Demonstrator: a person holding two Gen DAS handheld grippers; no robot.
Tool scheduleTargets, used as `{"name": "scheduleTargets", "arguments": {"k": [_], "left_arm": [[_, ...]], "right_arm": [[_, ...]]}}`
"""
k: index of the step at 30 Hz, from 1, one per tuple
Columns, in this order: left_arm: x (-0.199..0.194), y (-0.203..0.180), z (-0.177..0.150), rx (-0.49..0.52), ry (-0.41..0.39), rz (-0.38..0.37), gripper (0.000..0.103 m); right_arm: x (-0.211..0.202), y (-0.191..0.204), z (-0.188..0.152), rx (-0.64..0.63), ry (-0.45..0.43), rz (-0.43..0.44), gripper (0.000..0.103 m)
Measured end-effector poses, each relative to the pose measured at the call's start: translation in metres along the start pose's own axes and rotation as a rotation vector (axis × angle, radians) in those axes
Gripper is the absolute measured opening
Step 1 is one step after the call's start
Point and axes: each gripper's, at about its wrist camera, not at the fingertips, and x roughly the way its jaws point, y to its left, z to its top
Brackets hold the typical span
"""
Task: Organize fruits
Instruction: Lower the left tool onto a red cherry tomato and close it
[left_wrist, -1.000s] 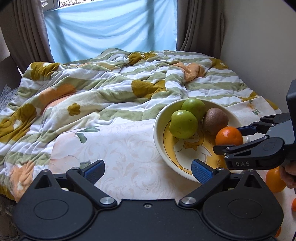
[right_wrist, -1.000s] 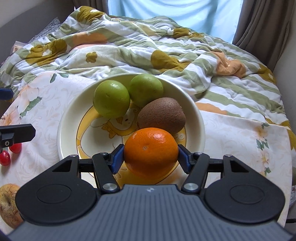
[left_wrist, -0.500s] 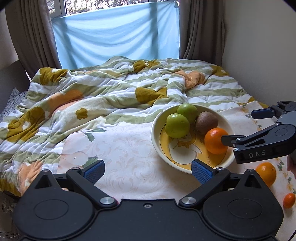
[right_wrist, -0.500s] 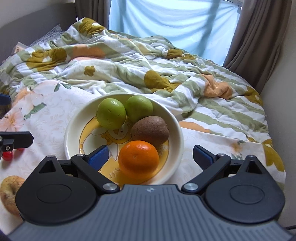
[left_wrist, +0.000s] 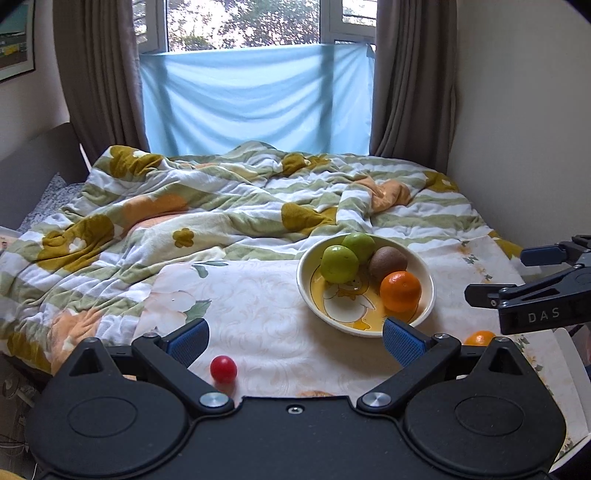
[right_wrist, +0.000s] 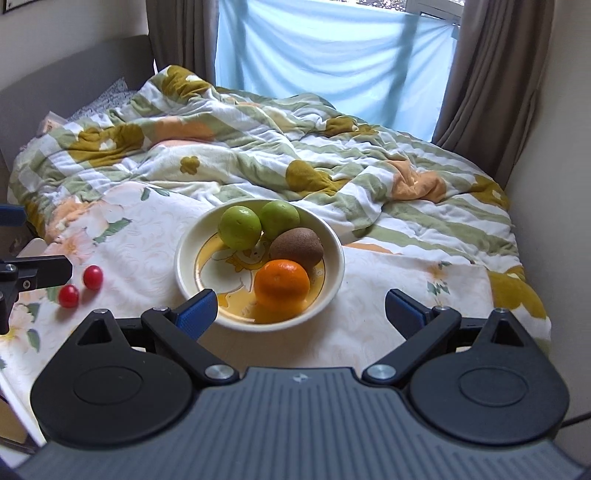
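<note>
The right gripper stands with its jaws spread wide and nothing between the blue pads; the jaws have just been opening, and the orange that lies nearest them rests free in the bowl. The left gripper is likewise spread wide and holds nothing.

All places below are given from the bowl, a cream dish with a yellow cartoon print inside.

- In the bowl: the orange at the near side, a kiwi just behind it and touching it, and two green fruits side by side at the far side.
- Left of the bowl, in the right wrist view: two small red fruits lie on the floral cloth, close together (whether they touch cannot be told).
- Right of the bowl and nearer the camera, in the left wrist view: a second orange lies on the cloth, partly hidden by the left gripper's frame.
- Beyond the bowl: a rumpled striped blanket covers the bed, its edge just beside the far rim.
- Further beyond: a pale blue sheet hangs across the lower window between brown curtains.

The bowl sits on the floral cloth.
</note>
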Motion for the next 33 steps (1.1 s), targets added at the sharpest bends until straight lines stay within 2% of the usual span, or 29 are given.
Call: {"name": "scheduleTargets", "arguments": {"k": [10,16,25,33], "left_arm": [[-0.043,0.012,-0.029,-0.036,0.006,0.082,0.103],[-0.047,0.037,-0.039,-0.017,0.038,0.12,0.103],[-0.03,0.077,-0.048,0.054,0.085,0.066,0.103],[0.009,0.108,-0.054,0.157,0.141,-0.007,0.103]], "right_arm": [[-0.043,0.002,-0.016,0.027,-0.012,0.055,0.103],[-0.055,0.013,-0.022,0.048,-0.017,0.086,0.103],[-0.056,0.046,-0.036,0.164,0.047,0.064,0.103],[-0.038,0.082,-0.047,0.302,0.13,0.015,0.103]]}}
